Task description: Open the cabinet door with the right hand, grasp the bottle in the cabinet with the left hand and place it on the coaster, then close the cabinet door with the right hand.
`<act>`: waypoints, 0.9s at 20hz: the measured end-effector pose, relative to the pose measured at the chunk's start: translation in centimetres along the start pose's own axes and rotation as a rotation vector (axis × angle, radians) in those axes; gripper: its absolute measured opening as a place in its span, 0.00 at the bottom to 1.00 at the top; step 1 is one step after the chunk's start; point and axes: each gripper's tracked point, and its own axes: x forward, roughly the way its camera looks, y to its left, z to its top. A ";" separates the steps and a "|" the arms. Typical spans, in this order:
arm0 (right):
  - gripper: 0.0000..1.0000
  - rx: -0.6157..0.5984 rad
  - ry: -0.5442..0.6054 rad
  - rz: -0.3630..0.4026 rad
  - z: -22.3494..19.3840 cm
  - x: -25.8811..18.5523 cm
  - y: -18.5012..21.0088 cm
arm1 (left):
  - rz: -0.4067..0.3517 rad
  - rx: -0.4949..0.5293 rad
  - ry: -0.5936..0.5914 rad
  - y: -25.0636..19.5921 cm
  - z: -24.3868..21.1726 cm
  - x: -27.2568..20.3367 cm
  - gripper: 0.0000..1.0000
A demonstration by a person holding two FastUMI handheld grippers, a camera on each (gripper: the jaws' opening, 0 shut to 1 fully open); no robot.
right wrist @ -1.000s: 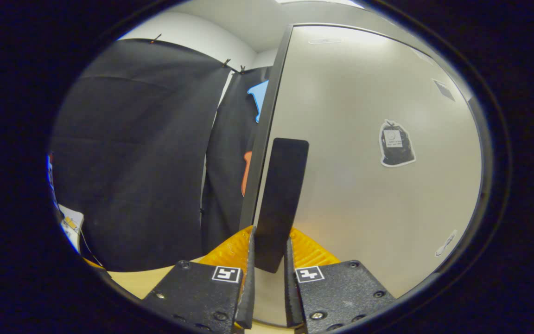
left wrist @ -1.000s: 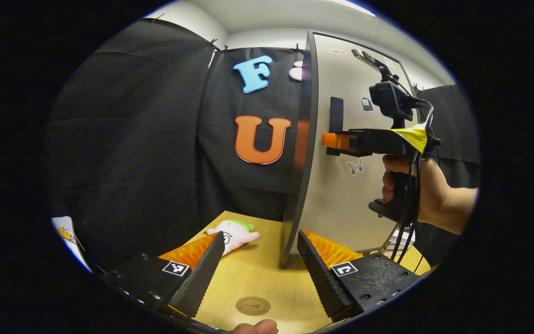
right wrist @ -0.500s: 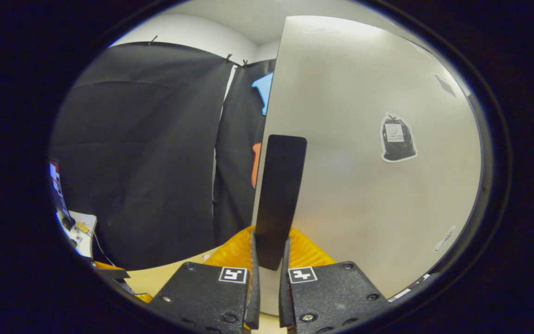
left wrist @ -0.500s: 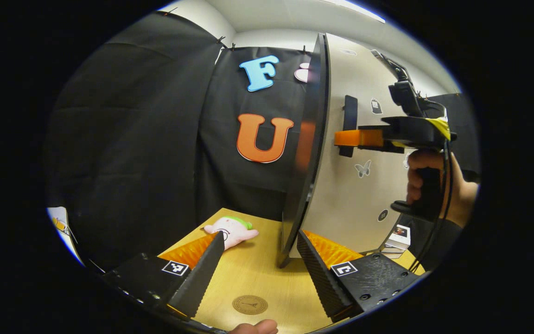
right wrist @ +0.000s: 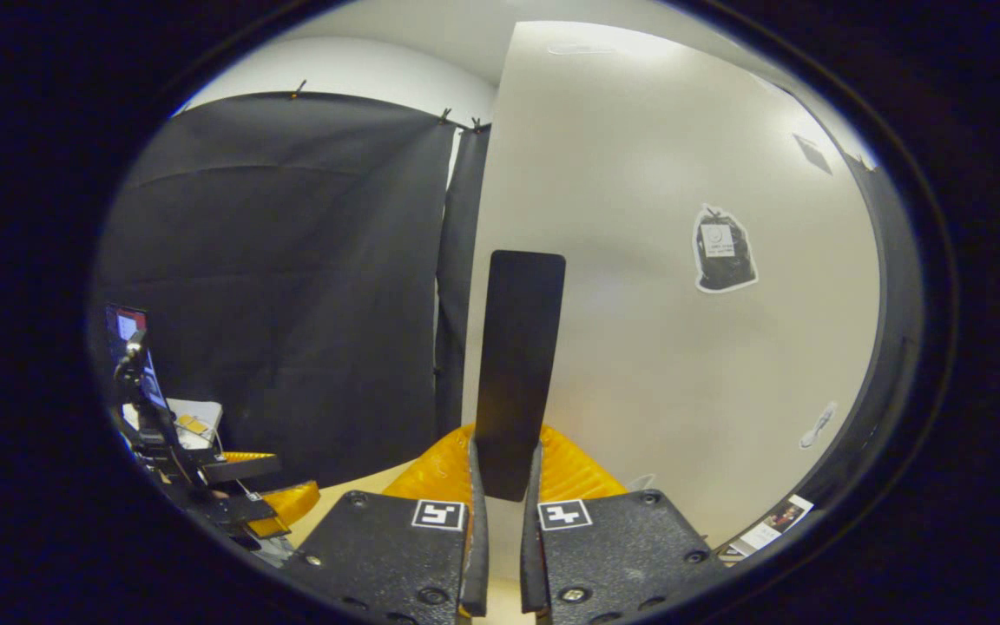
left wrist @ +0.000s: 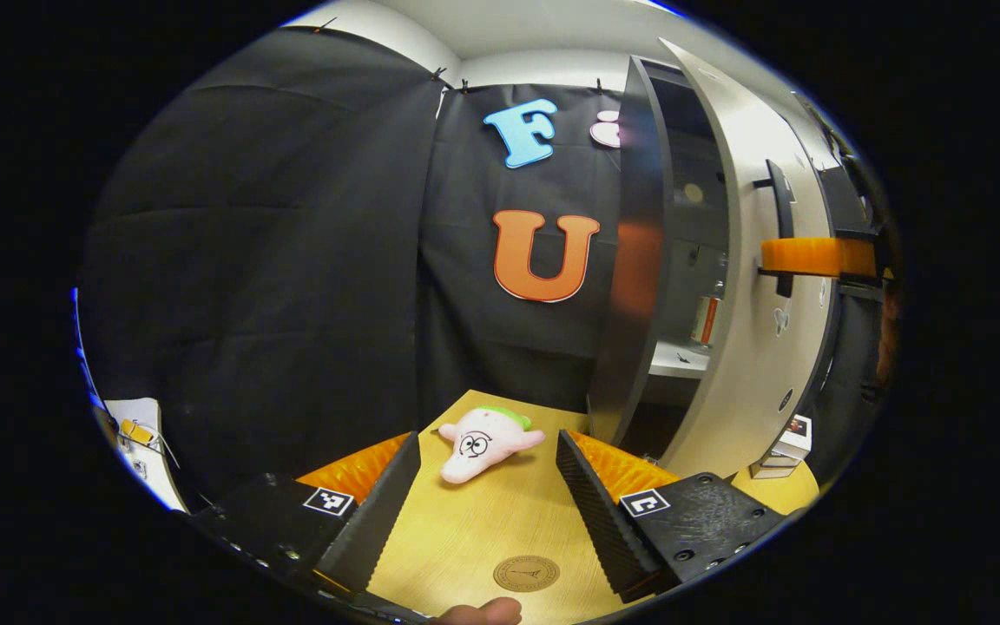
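Observation:
The cabinet door (left wrist: 747, 286) stands partly swung out, and through the gap the bottle (left wrist: 706, 318) stands on a shelf inside. My right gripper (right wrist: 500, 486) is shut on the door's black handle (right wrist: 513, 365); in the left gripper view its fingers (left wrist: 812, 256) clamp that handle (left wrist: 782, 227). My left gripper (left wrist: 487, 495) hangs open above the wooden table (left wrist: 465, 538), with nothing between its fingers. The round brown coaster (left wrist: 526, 573) lies on the table just below it.
A pink plush toy (left wrist: 487, 438) lies on the table ahead of the left gripper. Small boxes (left wrist: 782, 447) sit at the foot of the door on the right. In the right gripper view, the other gripper (right wrist: 240, 495) shows low left. Black cloth walls the booth.
The door has swung outward with my right gripper on its handle, opening a gap that reveals the bottle and shelf. The left gripper view has shifted so the plush toy sits between its fingers.

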 end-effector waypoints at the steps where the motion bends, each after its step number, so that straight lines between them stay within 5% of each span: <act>1: 0.18 -0.006 0.007 0.008 -0.1 -0.4 0.1 | -0.018 -0.006 0.010 -0.4 -0.2 0.0 0.95; 10: 0.17 -0.011 0.029 0.070 -0.5 -3.7 0.4 | -0.163 0.067 0.031 -7.5 0.0 0.8 1.00; 18: 0.14 0.006 0.055 0.126 -1.1 -7.7 0.2 | -0.191 0.068 0.038 -9.8 0.8 2.8 0.95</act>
